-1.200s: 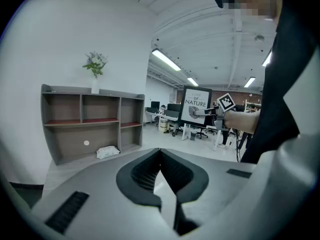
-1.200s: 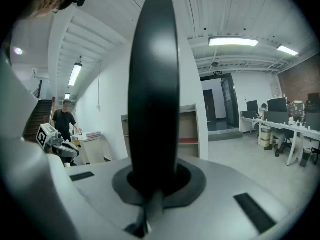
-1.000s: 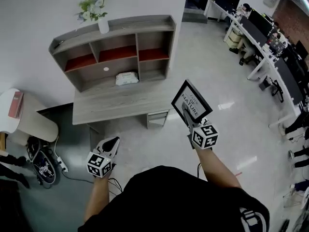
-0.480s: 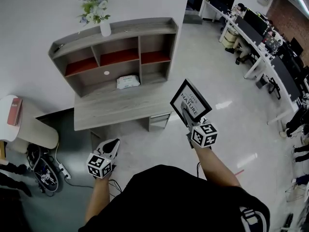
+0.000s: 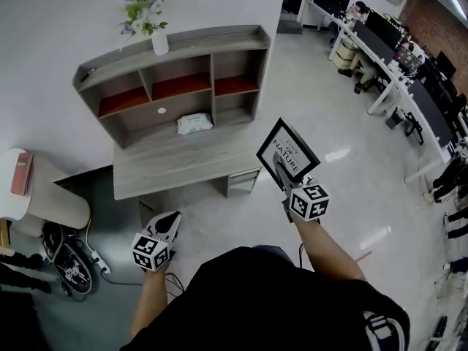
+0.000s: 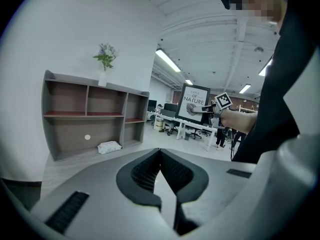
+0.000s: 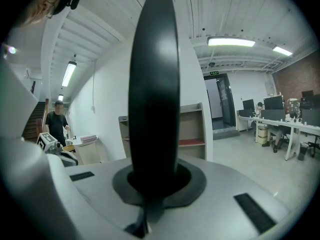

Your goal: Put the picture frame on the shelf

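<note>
The picture frame (image 5: 287,153), black-edged with a white print, is held in the air right of the desk, with my right gripper (image 5: 280,172) shut on its lower edge. In the right gripper view the frame (image 7: 153,89) stands edge-on between the jaws and hides much of the scene. In the left gripper view the frame (image 6: 194,103) shows far off to the right. The grey shelf (image 5: 175,79) with red-lined compartments stands on a desk (image 5: 175,163) against the white wall. My left gripper (image 5: 170,221) hangs low at the left, jaws together with nothing between them.
A vase of flowers (image 5: 146,20) stands on the shelf top. A white packet (image 5: 194,123) lies in the lower compartment. A round white side table (image 5: 40,189) stands at the left, with cables on the floor. Office desks and chairs (image 5: 395,57) fill the right.
The view has shifted slightly toward the shelf and desk. Both grippers keep their places, and the frame stays in the right gripper.
</note>
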{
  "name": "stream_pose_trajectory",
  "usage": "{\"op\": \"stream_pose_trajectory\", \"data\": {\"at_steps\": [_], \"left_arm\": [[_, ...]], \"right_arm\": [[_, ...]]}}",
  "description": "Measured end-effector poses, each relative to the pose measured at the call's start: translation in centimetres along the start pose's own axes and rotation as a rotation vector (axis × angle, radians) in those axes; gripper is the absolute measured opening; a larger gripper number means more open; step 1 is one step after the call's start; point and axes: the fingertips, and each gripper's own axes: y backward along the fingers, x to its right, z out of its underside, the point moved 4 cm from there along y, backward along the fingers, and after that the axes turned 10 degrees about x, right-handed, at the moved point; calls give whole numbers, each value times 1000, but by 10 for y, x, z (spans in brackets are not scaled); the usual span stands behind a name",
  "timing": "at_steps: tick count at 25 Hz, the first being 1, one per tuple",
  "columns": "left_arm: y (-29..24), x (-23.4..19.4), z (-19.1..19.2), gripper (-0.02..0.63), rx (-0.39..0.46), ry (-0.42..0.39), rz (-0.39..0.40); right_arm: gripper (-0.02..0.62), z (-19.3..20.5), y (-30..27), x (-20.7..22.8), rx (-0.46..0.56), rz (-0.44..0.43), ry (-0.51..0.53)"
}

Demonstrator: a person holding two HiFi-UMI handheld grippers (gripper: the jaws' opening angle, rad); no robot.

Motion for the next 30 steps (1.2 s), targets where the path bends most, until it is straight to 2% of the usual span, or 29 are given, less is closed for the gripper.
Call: {"op": "stream_pose_trajectory", "data": {"at_steps": [8, 20, 30], "left_arm": [[6, -3, 11, 20, -25, 9, 12], [-5, -7, 8, 20, -39, -3, 8], [-36, -22, 0, 20, -46, 5, -7]], "right_arm": [[23, 3, -4, -6, -3, 4, 4], [23, 9, -17, 7, -12, 1, -16], [23, 13, -49, 30, -21, -8, -15]]}}
